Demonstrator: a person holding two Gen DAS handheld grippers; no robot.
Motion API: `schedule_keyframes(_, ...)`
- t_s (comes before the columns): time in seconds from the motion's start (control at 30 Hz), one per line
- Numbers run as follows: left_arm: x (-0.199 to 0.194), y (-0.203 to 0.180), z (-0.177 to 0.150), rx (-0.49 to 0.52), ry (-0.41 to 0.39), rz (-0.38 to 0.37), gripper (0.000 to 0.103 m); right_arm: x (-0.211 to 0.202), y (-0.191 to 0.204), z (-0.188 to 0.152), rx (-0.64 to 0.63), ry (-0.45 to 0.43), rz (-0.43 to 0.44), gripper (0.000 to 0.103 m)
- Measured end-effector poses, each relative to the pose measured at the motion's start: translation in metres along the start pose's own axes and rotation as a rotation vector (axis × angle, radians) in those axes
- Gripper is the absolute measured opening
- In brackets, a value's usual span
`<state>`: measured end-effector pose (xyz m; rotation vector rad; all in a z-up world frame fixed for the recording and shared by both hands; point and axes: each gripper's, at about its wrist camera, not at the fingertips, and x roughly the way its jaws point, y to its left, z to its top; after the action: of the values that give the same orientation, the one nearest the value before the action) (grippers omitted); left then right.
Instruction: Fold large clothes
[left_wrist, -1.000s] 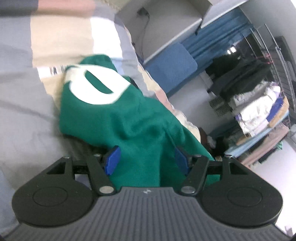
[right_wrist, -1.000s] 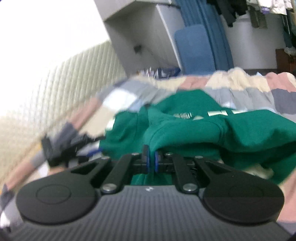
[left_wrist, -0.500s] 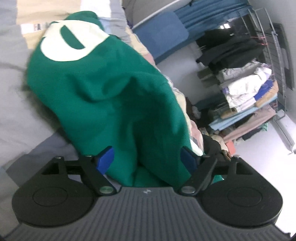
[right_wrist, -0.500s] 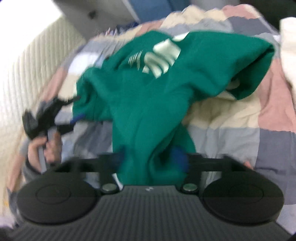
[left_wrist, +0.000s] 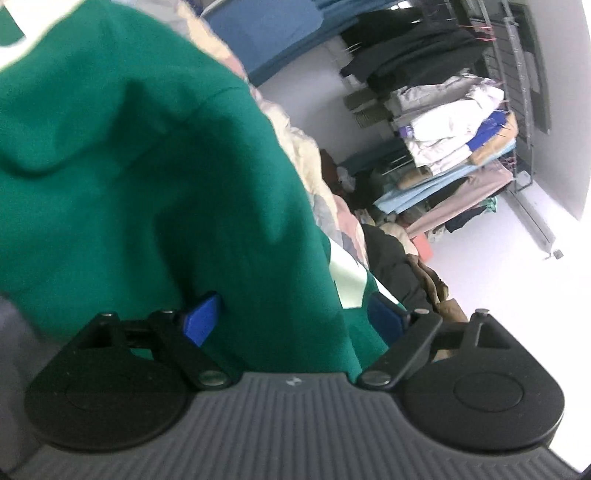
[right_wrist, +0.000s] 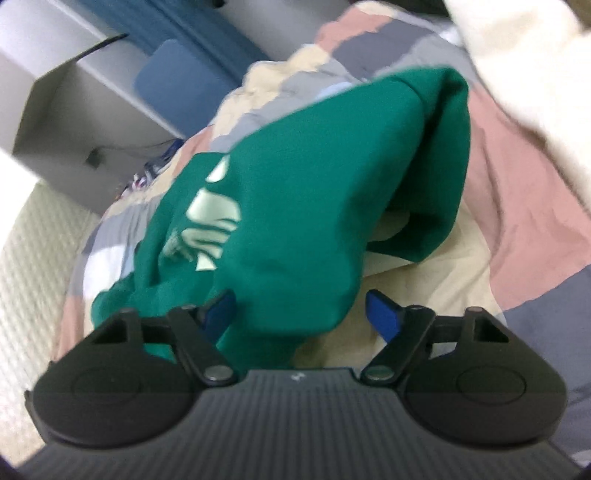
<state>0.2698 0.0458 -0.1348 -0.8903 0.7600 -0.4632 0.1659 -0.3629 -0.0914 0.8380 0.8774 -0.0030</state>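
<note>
A large green sweatshirt (left_wrist: 147, 166) with white print lies bunched on a patchwork bed cover (right_wrist: 517, 206). In the left wrist view my left gripper (left_wrist: 291, 317) is open, its blue pads wide apart, with the green cloth filling the gap between them. In the right wrist view the sweatshirt (right_wrist: 303, 206) shows its white logo (right_wrist: 210, 221). My right gripper (right_wrist: 303, 314) is open too, and a fold of the sweatshirt lies loose between its pads.
A clothes rack with stacked folded garments (left_wrist: 454, 129) stands at the right in the left wrist view. A dark jacket (left_wrist: 395, 266) lies by the bed edge. A blue cushion (right_wrist: 173, 88) and grey shelf unit (right_wrist: 74, 110) sit behind the bed. A cream garment (right_wrist: 524, 74) lies top right.
My right gripper was shut on the sweatshirt a second ago and has opened, letting the cloth go. Both grippers have moved in closer over the sweatshirt; the left stayed open.
</note>
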Motion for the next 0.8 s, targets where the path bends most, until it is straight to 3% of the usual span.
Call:
schedule_keyframes(0.03,0.007,0.002,0.004,-0.012,-0.003,0.003,0.089,0.002,-0.003,0.003,0.003,-0.006,0.007,0.070)
schedule_keyframes(0.17,0.032,0.014,0.025,-0.046,-0.036,-0.007,0.089,0.005,-0.012,0.017,-0.004,-0.045,0.034,0.061)
schedule_keyframes(0.3,0.064,0.035,0.050,-0.115,-0.004,0.010,0.087,0.015,-0.010,0.022,-0.031,-0.059,0.081,0.036)
schedule_keyframes(0.37,0.075,0.044,0.056,-0.107,0.003,0.056,0.077,0.017,-0.004,0.021,-0.085,-0.075,0.072,0.029)
schedule_keyframes(0.47,0.078,0.057,0.057,-0.093,-0.004,0.125,0.023,0.019,-0.001,0.025,-0.134,-0.111,0.062,0.015)
schedule_keyframes(0.53,0.071,0.065,0.057,-0.109,-0.034,0.122,0.010,0.017,-0.003,0.028,-0.130,-0.132,0.068,0.009)
schedule_keyframes(0.67,0.039,0.059,0.054,-0.078,-0.140,0.030,0.006,0.000,0.002,0.027,-0.175,-0.219,0.121,0.007)
schedule_keyframes(0.8,-0.004,0.033,0.045,-0.006,-0.198,-0.083,0.005,-0.032,0.022,0.017,-0.314,-0.376,0.154,0.007)
